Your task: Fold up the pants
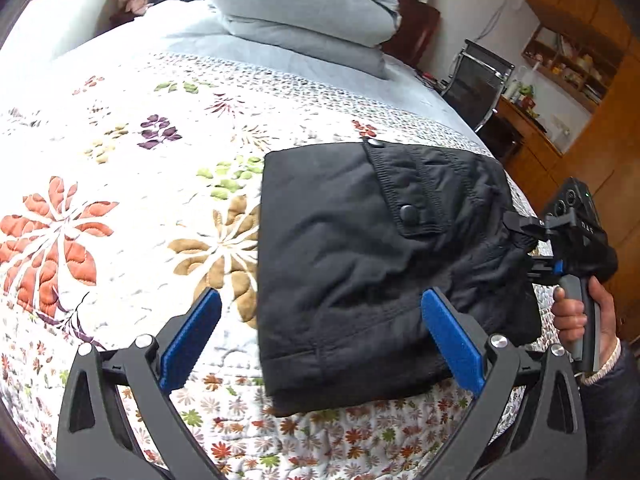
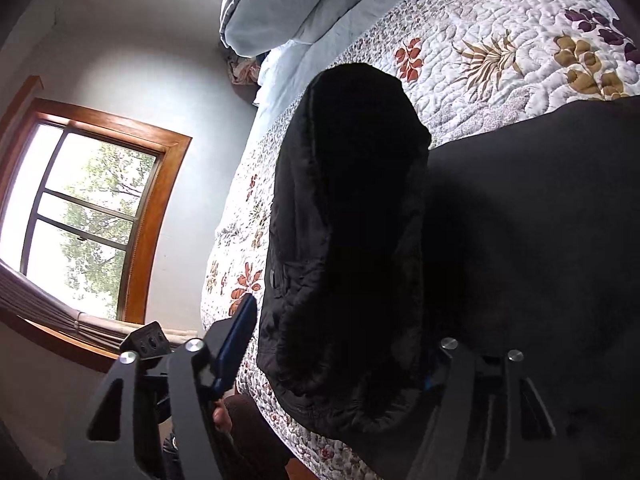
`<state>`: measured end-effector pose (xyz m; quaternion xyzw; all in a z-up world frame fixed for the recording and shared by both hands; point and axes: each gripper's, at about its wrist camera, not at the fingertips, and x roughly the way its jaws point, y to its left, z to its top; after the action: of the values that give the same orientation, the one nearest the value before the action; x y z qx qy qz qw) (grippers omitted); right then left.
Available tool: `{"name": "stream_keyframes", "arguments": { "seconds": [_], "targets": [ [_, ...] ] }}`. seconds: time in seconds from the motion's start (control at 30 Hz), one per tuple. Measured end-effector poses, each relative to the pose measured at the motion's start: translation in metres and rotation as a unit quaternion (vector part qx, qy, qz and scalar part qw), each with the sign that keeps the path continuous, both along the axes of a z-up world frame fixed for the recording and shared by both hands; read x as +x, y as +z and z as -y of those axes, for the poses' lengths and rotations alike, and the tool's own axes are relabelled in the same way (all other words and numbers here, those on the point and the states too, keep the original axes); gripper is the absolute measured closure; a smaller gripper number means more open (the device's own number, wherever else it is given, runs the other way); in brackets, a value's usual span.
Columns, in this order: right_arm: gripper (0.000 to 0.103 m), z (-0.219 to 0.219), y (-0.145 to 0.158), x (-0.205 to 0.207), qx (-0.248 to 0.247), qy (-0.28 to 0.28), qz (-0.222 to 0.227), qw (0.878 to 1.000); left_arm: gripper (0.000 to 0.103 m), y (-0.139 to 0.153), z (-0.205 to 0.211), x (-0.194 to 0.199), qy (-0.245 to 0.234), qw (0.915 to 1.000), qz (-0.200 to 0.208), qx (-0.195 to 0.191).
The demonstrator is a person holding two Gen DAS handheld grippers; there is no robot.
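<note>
Black padded pants point(image 1: 360, 248) lie folded into a thick bundle on the floral quilt point(image 1: 120, 200). My left gripper point(image 1: 324, 332) is open and empty at the bundle's near left corner, its right blue pad point(image 1: 452, 344) over the cloth and its left pad point(image 1: 192, 336) over the quilt. In the left wrist view my right gripper point(image 1: 520, 232) sits at the bundle's right edge, touching the cloth. In the right wrist view the pants point(image 2: 352, 240) bulge up between the fingers of my right gripper point(image 2: 332, 344); the left blue pad point(image 2: 236, 344) stands clear of the cloth, the right pad is hidden.
A stack of pale blue duvets point(image 1: 304, 12) lies at the head of the bed. A black chair point(image 1: 476, 80) and wooden shelves point(image 1: 576, 52) stand beyond the bed's right side. A window point(image 2: 84, 212) is in the wall.
</note>
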<state>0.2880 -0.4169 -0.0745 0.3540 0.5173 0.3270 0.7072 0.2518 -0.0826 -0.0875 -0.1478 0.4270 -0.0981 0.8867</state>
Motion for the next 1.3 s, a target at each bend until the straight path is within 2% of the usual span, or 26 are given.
{"name": "stream_keyframes", "arguments": {
  "seconds": [0.07, 0.17, 0.4, 0.57, 0.7, 0.83, 1.0, 1.3],
  "targets": [
    [0.061, 0.003, 0.000, -0.001, -0.002, -0.004, 0.000, 1.000, 0.003, -0.007, -0.019, 0.000, 0.017, 0.9998, -0.013, -0.003],
    [0.068, 0.006, 0.001, -0.002, -0.001, -0.004, 0.003, 1.000, 0.003, -0.015, -0.033, -0.001, 0.027, 0.9990, -0.030, -0.019],
    [0.074, 0.001, 0.024, -0.006, 0.013, 0.005, 0.029, 0.999, 0.003, -0.037, -0.040, -0.005, 0.024, 0.9969, -0.061, -0.045],
    [0.074, -0.003, 0.039, -0.008, 0.003, 0.013, 0.043, 0.999, 0.003, -0.037, -0.037, -0.003, 0.025, 0.9960, -0.060, -0.061],
    [0.074, -0.002, 0.044, -0.008, 0.011, 0.012, 0.046, 0.999, 0.003, -0.023, -0.031, -0.006, 0.026, 0.9982, -0.039, -0.039],
    [0.075, 0.005, 0.056, -0.010, 0.017, 0.011, 0.056, 0.998, 0.003, 0.002, -0.018, -0.010, 0.027, 0.9992, -0.012, 0.026],
    [0.075, 0.026, 0.068, -0.014, 0.025, 0.002, 0.062, 0.998, 0.003, 0.032, 0.004, -0.017, 0.018, 0.9954, 0.020, 0.092],
    [0.075, 0.091, 0.082, -0.026, 0.006, -0.036, 0.079, 0.996, 0.003, 0.074, 0.030, -0.029, -0.013, 0.9913, 0.068, 0.113]
  ]
}}
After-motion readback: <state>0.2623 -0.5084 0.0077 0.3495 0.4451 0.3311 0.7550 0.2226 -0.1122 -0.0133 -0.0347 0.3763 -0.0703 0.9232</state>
